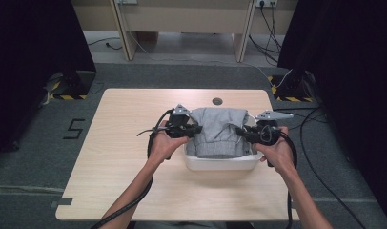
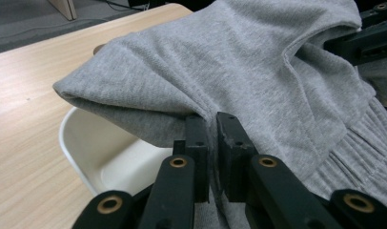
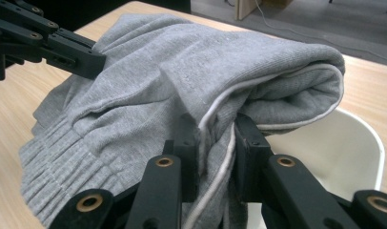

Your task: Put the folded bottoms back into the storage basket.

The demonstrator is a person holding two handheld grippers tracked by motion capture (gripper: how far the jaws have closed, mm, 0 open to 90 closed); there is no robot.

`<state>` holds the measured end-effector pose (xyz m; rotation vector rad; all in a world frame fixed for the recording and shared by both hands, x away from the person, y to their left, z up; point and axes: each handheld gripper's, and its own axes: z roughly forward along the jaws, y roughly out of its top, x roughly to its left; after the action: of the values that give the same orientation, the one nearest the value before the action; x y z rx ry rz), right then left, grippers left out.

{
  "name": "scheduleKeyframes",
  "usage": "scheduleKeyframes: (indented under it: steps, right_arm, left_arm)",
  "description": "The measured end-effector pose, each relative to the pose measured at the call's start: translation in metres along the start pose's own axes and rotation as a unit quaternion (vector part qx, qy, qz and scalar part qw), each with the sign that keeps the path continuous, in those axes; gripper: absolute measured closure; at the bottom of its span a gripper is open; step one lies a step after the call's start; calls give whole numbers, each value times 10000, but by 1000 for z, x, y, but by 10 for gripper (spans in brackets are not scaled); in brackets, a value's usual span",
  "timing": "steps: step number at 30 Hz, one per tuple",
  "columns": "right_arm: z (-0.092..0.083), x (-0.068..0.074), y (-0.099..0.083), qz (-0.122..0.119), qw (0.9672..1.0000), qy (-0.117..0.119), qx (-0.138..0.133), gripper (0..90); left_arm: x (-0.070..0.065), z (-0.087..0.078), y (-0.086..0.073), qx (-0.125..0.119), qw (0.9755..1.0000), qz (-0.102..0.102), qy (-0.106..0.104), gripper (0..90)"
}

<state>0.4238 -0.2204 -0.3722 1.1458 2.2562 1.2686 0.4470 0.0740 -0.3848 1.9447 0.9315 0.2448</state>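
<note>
Grey sweater bunched over the white tub at mid-table, pinched from both sides: left gripper clamped tight on a fold at the left edge, right gripper clamped on the thicker piped hem at the right. Looks soft, light and floppy, likely to sag between the two holds and drape over the rim. Best taken at doubled folds or the ribbed hem, not a single loose layer.

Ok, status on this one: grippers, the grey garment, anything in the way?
Left gripper shut on grey garment, right gripper shut on its other side. Garment held folded over white tub. Nothing blocking on the table.
</note>
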Motion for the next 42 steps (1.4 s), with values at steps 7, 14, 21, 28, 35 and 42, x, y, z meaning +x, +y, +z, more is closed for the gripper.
scheduleKeyframes:
  steps: [7,14,21,28,35,42]
  right_arm:
    - [10,-10,-9,48,9998,-62,156,750]
    - [22,-16,-18,116,9994,-75,312,750]
    - [30,-19,-26,198,9988,-74,449,749]
    - [37,-23,-33,288,9980,-96,563,746]
    - [45,-22,-36,286,9969,-134,727,744]
    - [51,-21,-38,282,9960,-144,834,739]
  left_arm:
    - [4,18,-7,134,9999,-95,0,832]
    - [7,32,-16,321,9994,-163,17,831]
    - [9,41,-20,497,9986,-146,56,828]
    - [9,49,-23,649,9978,-141,85,826]
    - [11,54,-26,773,9968,-173,99,825]
    - [10,56,-27,904,9957,-111,152,816]
